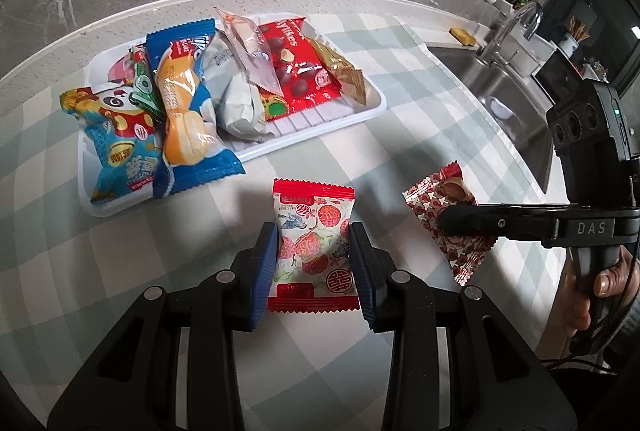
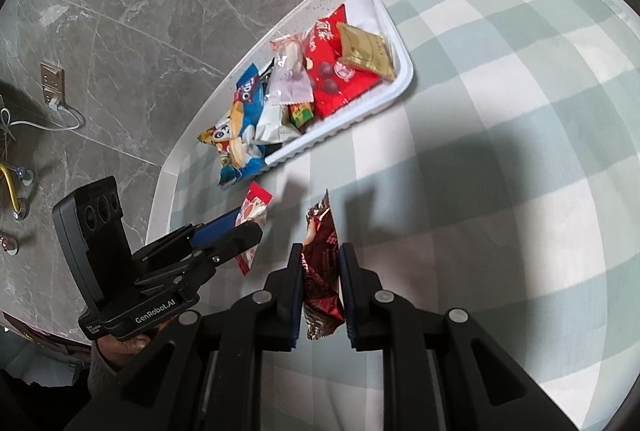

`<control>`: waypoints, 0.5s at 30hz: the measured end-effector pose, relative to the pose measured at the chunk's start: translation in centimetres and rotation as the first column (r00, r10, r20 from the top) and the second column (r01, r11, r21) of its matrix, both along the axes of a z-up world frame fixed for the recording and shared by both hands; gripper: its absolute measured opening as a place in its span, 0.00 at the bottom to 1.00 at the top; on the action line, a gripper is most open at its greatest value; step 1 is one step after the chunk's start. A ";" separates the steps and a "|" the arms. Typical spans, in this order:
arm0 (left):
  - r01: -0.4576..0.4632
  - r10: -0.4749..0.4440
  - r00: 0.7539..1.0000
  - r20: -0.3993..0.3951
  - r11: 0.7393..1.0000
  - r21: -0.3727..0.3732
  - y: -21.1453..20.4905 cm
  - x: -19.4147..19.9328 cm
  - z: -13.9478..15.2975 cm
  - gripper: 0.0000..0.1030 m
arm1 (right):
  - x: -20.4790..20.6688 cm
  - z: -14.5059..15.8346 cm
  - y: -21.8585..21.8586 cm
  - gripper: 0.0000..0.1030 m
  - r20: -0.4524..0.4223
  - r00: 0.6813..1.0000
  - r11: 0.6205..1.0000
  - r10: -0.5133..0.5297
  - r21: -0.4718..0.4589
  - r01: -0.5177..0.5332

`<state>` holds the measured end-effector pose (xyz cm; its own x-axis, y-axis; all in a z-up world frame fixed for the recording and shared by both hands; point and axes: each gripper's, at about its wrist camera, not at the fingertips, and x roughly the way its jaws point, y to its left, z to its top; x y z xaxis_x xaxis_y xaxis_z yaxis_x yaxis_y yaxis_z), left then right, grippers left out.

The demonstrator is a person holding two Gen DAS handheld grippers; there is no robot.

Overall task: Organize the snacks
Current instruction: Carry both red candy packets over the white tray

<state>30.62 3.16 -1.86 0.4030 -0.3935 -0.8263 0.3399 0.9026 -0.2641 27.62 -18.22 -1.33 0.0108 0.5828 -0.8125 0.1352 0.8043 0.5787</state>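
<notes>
The left gripper (image 1: 314,255) pinched a lychee-print packet (image 1: 312,243) on the bench (image 1: 400,103). The right gripper's (image 2: 320,291) fingers (image 2: 295,291) clamped a dark-red wrapper (image 2: 320,271) near the snack tray (image 2: 394,87)

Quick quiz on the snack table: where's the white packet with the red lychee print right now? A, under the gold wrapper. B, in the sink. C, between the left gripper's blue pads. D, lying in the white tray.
C: the lychee packet sits between the left gripper's blue pads, outside the white tray.

A round table under a green-and-white checked cloth (image 1: 168,271) carries a white rectangular plastic tray (image 1: 320,127) of snack packets.
</notes>
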 end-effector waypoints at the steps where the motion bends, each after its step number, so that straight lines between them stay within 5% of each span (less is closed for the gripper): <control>1: -0.003 0.003 1.000 0.000 1.000 -0.001 0.1 0.1 0.1 0.32 | 0.2 0.0 0.1 0.18 0.000 1.000 1.000 -0.001 0.003 0.001; 15: -0.050 0.050 0.999 0.008 0.998 -0.022 1.6 1.3 1.0 0.33 | 3.1 0.1 0.9 0.18 0.018 1.000 0.999 -0.005 0.043 0.004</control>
